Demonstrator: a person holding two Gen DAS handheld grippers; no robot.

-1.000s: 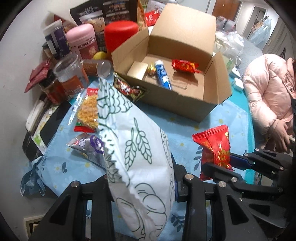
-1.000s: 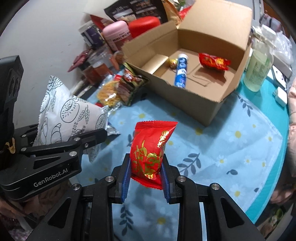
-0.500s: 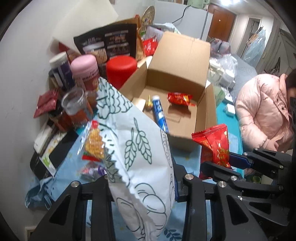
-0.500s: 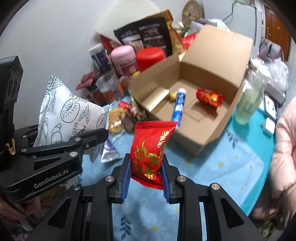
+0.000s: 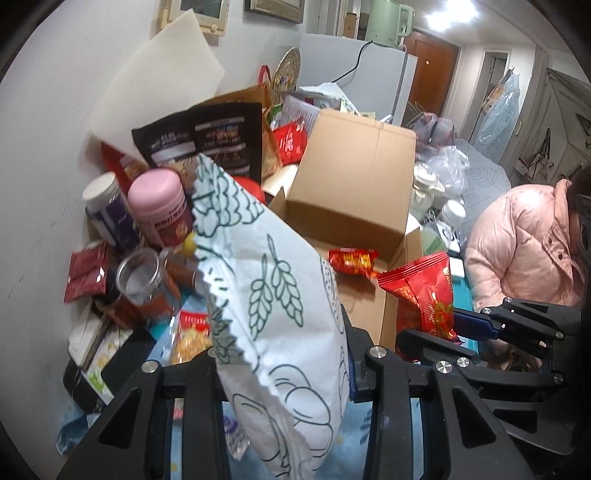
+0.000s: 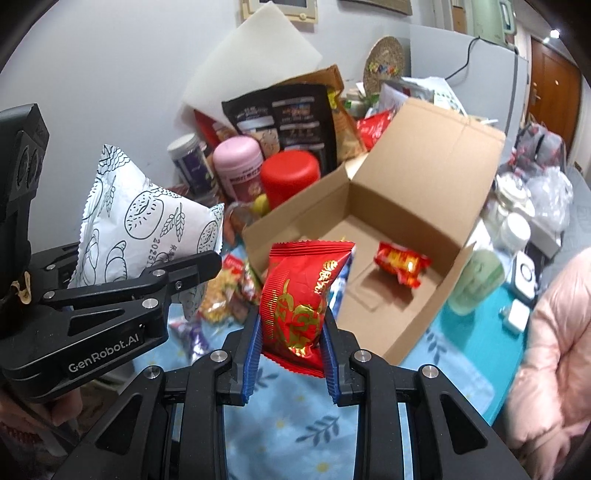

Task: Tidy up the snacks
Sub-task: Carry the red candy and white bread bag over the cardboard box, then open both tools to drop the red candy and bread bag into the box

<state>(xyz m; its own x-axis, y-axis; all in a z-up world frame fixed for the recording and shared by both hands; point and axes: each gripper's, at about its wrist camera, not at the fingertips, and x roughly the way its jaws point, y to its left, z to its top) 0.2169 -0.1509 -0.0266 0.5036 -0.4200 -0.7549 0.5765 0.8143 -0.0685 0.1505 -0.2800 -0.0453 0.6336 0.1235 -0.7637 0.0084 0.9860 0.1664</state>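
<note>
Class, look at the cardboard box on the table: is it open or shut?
Open. The cardboard box has its lid flap raised behind, and a small red packet shows on its floor.

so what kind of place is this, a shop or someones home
Most likely a lived-in home: a white fridge with a kettle on top, framed pictures on the wall, and a cluttered table with a floral cloth.

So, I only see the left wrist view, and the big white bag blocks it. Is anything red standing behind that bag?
Observer: Yes, a red canister stands beside the pink canister.
Visitor: And the bag's other side?
Observer: There the white bag shows printed digits, 2025.
Visitor: How is the red packet held?
Observer: Blue-padded fingers of the right gripper pinch the red packet from both sides.
</note>
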